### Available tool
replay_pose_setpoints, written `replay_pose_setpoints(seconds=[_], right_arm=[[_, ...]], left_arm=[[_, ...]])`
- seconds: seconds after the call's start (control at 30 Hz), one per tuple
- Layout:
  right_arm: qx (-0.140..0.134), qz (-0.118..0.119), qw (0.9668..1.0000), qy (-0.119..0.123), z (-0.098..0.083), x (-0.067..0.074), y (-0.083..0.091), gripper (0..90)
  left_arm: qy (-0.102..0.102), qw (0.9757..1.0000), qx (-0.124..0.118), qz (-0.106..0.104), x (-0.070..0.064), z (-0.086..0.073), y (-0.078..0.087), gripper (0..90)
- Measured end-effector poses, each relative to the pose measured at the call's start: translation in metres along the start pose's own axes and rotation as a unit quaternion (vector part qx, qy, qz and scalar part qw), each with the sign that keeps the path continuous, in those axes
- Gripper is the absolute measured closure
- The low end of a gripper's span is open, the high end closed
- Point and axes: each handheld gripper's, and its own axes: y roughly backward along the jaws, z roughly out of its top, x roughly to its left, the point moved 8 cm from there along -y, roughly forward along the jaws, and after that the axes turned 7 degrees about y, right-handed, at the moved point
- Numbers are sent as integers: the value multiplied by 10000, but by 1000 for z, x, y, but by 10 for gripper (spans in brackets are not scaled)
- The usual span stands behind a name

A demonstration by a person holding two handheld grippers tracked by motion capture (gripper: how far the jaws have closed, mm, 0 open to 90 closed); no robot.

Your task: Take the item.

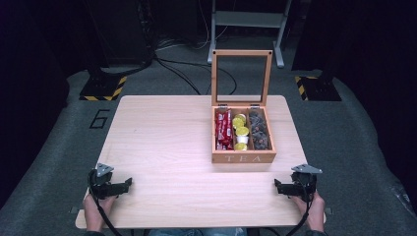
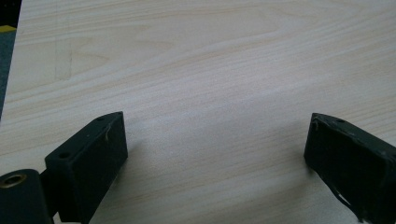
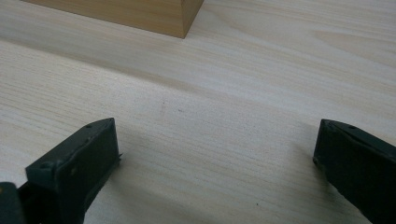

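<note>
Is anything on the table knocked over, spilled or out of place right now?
Nothing stands out. The wooden tea box sits square on the table with its lid upright, and its three compartments are tidily filled. The left gripper and right gripper rest open near the front edge, holding nothing.

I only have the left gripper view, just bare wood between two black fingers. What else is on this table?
Observer: A wooden tea box stands right of centre, its glass-paned lid upright and open.
Operator: What's inside it?
Observer: Three compartments: red packets on the left, yellow-topped cups in the middle, dark pieces on the right.
Operator: Where's the right gripper?
Observer: The right gripper sits open at the table's near right edge, short of the box and holding nothing.
</note>
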Motion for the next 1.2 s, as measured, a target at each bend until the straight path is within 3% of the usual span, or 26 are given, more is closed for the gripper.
replay_pose_setpoints(seconds=[0.97, 1.03, 1.1, 1.2], right_arm=[[-4, 5, 10000, 5, 0, 0, 0, 0], [-3, 5, 10000, 5, 0, 0, 0, 0], [-3, 5, 10000, 4, 0, 0, 0, 0], [-10, -9, 10000, -18, 0, 0, 0, 0]], left_arm=[[59, 10000, -25, 51, 1, 1, 0, 57], [157, 9999, 20, 65, 2, 0, 1, 58], [300, 9995, -75, -105, 1, 2, 4, 80], [377, 9991, -75, -189, 0, 2, 5, 100]])
